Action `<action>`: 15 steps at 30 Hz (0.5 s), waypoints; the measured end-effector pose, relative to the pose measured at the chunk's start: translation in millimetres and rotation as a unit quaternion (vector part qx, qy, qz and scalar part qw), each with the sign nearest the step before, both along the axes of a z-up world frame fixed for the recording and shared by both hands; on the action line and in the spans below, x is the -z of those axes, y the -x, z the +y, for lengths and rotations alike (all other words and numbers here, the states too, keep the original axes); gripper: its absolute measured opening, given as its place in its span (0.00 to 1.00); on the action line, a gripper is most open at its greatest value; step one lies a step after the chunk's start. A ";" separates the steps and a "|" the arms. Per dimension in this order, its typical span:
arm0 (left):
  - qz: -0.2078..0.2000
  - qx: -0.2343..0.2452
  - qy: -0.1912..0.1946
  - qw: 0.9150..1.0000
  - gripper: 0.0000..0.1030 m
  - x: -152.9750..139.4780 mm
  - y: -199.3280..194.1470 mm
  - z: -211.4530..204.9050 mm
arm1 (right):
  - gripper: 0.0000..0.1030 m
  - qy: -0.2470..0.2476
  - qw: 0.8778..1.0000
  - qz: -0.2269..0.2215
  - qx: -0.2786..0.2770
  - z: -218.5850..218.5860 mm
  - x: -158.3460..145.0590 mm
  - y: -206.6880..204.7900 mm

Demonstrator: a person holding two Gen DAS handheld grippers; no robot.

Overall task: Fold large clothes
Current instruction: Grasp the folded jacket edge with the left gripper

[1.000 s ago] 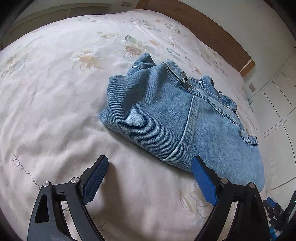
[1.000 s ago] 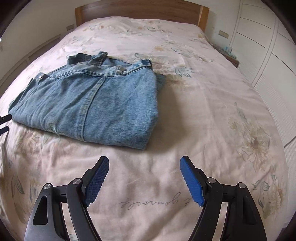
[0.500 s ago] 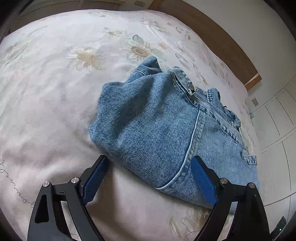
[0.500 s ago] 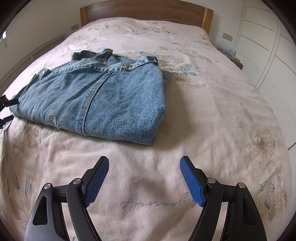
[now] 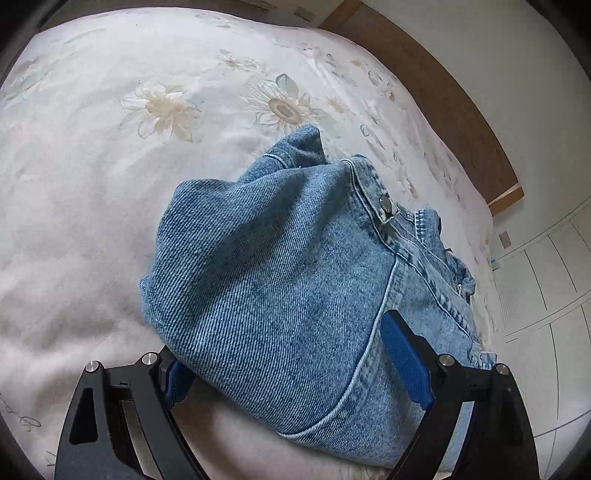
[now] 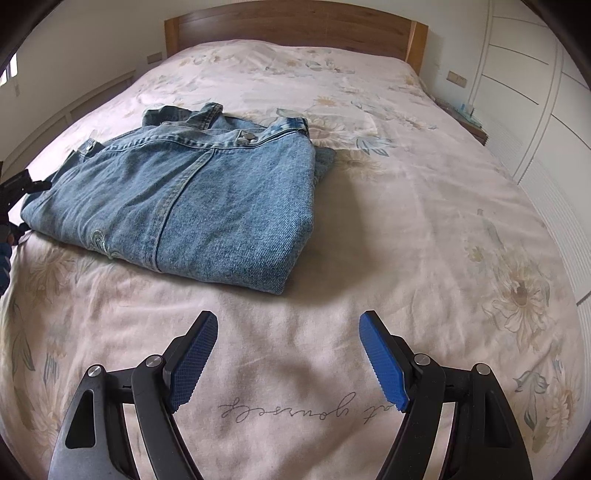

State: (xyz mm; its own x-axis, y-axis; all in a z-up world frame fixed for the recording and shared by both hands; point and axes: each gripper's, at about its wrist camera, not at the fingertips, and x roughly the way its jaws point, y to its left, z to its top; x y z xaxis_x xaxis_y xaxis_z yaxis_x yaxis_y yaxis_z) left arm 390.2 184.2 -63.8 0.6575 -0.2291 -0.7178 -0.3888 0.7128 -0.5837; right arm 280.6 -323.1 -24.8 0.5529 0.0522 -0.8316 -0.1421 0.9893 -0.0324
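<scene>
A folded blue denim jacket point(image 6: 184, 199) lies on the floral bedspread point(image 6: 406, 229), left of centre in the right wrist view. In the left wrist view the jacket point(image 5: 277, 288) fills the middle. My left gripper point(image 5: 291, 354) is open, its jaws wide apart, with the jacket's near folded edge between them; the left pad is partly hidden under the denim. My right gripper point(image 6: 288, 354) is open and empty, above bare bedspread just in front of the jacket's near right corner. The left gripper's tip point(image 6: 14, 188) shows at the jacket's left end.
A wooden headboard point(image 6: 288, 33) stands at the far end of the bed. White wardrobe doors point(image 6: 546, 110) run along the right side, with a bedside table point(image 6: 469, 122) by them. Cursive writing point(image 6: 306, 408) is printed on the bedspread near my right gripper.
My left gripper has moved forward until its open jaws straddle the jacket's near edge. My right gripper has moved slightly closer to the jacket and stays open.
</scene>
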 end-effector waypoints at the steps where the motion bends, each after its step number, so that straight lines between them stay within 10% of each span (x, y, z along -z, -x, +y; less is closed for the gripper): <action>1: -0.002 -0.004 0.005 1.000 0.84 0.0 -0.7 1.2 | 0.77 0.000 1.000 0.000 0.000 0.0 0.0 0.0; 9: -0.015 -0.051 0.074 0.996 0.64 6.9 2.1 26.1 | 0.77 0.004 1.000 -0.001 -0.001 -1.3 -2.0 2.5; 15: -0.015 -0.098 0.135 0.986 0.29 17.0 12.0 47.7 | 0.77 0.005 1.000 -0.002 -0.002 -1.4 -3.0 4.1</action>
